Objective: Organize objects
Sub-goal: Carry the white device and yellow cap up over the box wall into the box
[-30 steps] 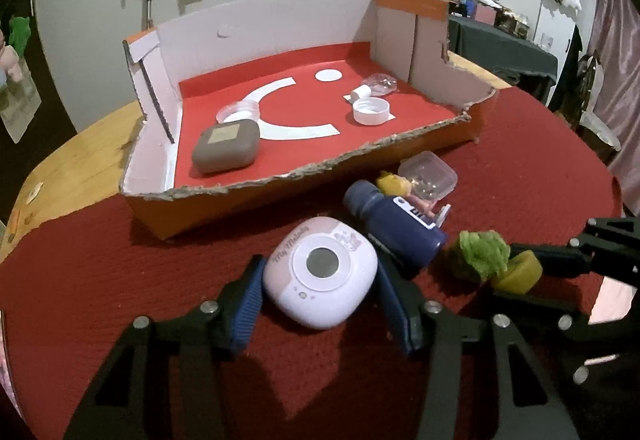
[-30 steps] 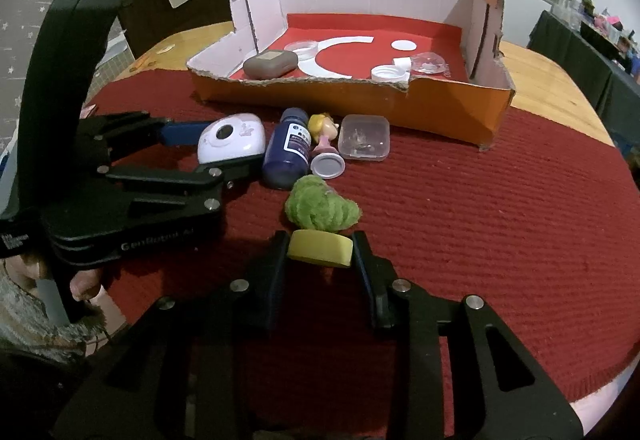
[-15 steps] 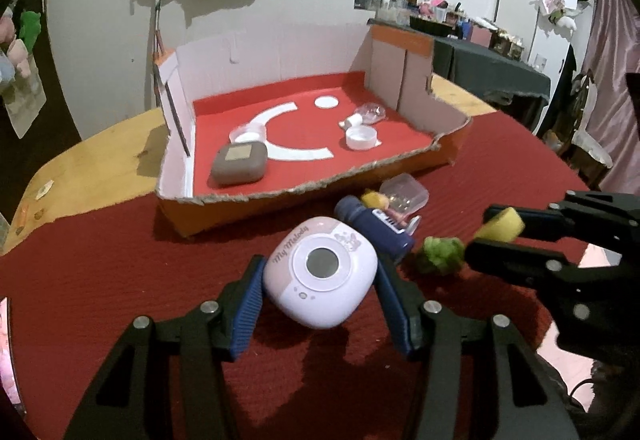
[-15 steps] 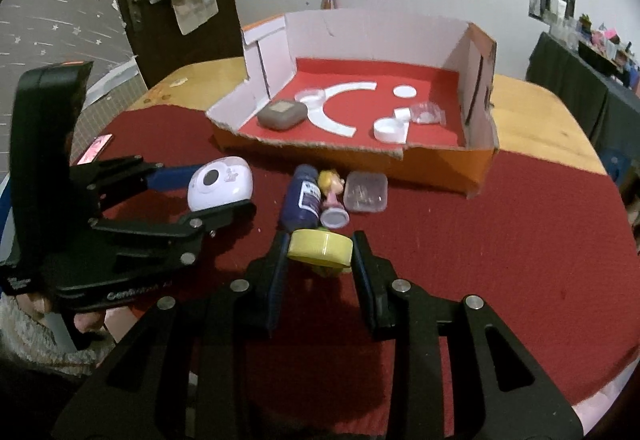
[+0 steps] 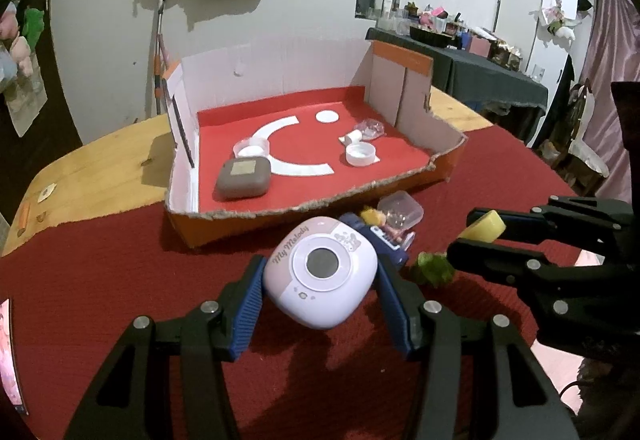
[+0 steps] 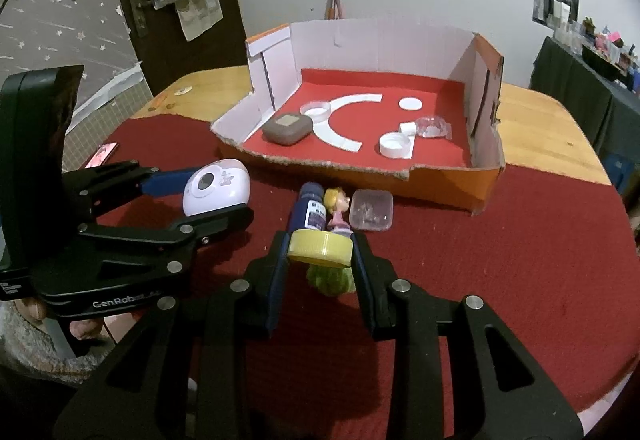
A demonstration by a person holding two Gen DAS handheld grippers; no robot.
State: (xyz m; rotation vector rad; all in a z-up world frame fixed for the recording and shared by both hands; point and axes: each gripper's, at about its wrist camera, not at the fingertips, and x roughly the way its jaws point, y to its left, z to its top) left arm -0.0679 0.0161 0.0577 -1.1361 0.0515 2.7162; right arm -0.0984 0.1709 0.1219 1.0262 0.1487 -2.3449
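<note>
Left gripper (image 5: 320, 304): clamped on the pink My Melody gadget (image 5: 321, 282), lower centre of frame, clear of the red cloth (image 5: 100, 280).
Right gripper (image 6: 320, 260): pinching the yellow cap (image 6: 320, 249), mid-frame, above the green toy (image 6: 331, 280).
Cardboard tray (image 6: 486, 176): upper centre, open front edge facing both grippers.
Risk: the gadget's rounded sides could slip between the 2 blue pads (image 5: 246, 310); carried low, either load might clip the tray's ragged front lip.

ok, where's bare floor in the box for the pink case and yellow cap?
Free: box floor's front middle, between grey case and white lid; also the back strip. Crowded: right side around the lid and clear cup.
</note>
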